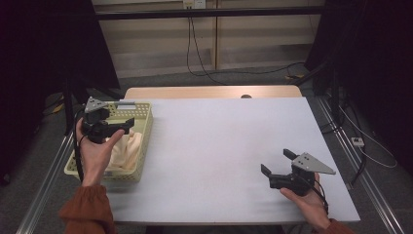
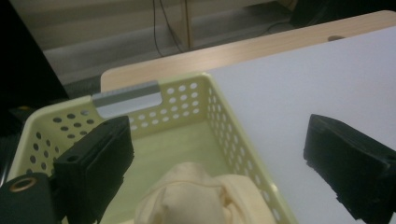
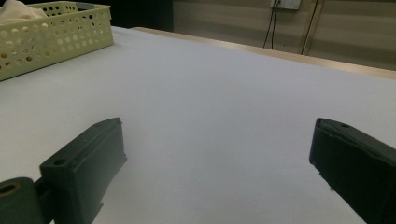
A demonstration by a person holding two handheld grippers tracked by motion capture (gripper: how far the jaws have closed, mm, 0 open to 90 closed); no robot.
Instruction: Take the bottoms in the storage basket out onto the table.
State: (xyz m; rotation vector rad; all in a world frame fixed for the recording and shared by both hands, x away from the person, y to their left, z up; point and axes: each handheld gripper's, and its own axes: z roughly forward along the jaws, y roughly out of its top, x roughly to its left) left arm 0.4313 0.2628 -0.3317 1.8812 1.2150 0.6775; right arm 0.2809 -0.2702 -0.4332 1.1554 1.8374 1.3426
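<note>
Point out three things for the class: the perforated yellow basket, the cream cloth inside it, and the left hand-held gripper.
perforated yellow basket [image 2: 224, 126], left gripper view, on its right side wall.
cream cloth [image 2: 196, 196], left gripper view, on its bunched top.
left hand-held gripper [image 1: 125, 124], high view, midway between its fingertips above the basket.

Dim room, lit counter, dark edges.
Soft overhead light falls on the white counter [image 1: 219, 146], even, no glare; side areas in the high view go near black. Faint shadows sit under the right claw [image 1: 275, 162] and beside the basket [image 1: 142, 146]. Both gripper views are slightly soft and grainy, near jaws blurred, the cloth [image 2: 196, 196] out of focus; mild wide-angle bend at frame edges.
</note>
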